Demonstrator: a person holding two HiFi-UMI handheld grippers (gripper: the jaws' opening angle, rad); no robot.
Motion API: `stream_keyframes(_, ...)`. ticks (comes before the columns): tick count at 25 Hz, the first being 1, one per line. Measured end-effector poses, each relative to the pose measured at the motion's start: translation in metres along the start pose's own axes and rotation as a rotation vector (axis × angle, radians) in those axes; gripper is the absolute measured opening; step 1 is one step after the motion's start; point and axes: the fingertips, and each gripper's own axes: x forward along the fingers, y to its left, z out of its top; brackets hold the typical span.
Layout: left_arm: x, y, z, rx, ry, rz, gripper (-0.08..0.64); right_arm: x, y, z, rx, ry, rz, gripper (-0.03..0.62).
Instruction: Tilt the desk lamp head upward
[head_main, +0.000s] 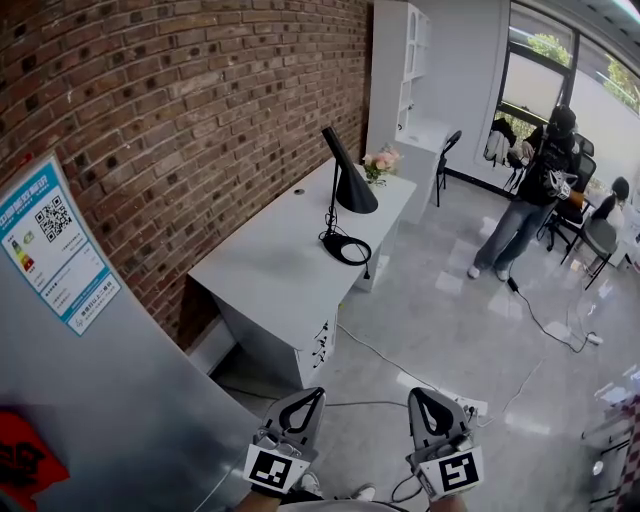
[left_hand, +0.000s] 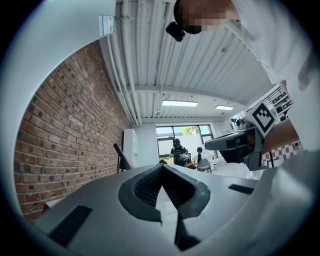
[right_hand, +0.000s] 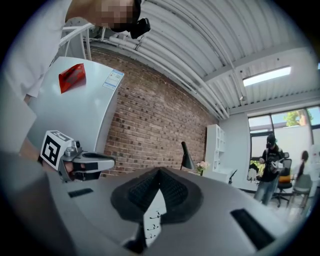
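The desk lamp (head_main: 340, 205) is seen standing on the white worktop (head_main: 265, 255) by the brick wall, with its round base near the worktop's outer edge. It is well apart from both claws, so the task is judged as not yet begun. The left claw (head_main: 312, 398) and the right claw (head_main: 422, 396) are held low, close to the person's body and above the floor, and both are pointed forward toward the worktop. In the left gripper view the left claw (left_hand: 162, 166) is shown closed, tip on tip, with nothing in it; the same is shown for the right claw (right_hand: 159, 170) in the right gripper view. The lamp lies straight ahead, between the lines of the two claws, and neither claw can be called clearly nearer. The long axis of the lamp head (head_main: 352, 188) is slanted: the narrow end is up, the wide mouth down. It is judged that a long approach is needed first, and that the mouth end should then be raised.
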Motion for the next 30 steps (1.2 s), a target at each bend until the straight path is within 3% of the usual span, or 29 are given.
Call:
stream_keyframes(16, -0.015, 0.009, -0.015, 0.006, -0.017, -0.138, 0.008, 0.022, 0.047, -0.003, 0.002, 0.031, -0.033, 0.012)
stream_keyframes(24, -0.004, 0.025, -0.028, 0.004, 0.021, -0.119, 0.008, 0.049, 0.042, -0.009, 0.023, 0.027, -0.007, 0.012)
stream_keyframes(30, 0.028, 0.040, -0.035, -0.002, 0.029, -0.067, 0.008, 0.079, 0.014, -0.018, 0.031, 0.015, 0.028, 0.012)
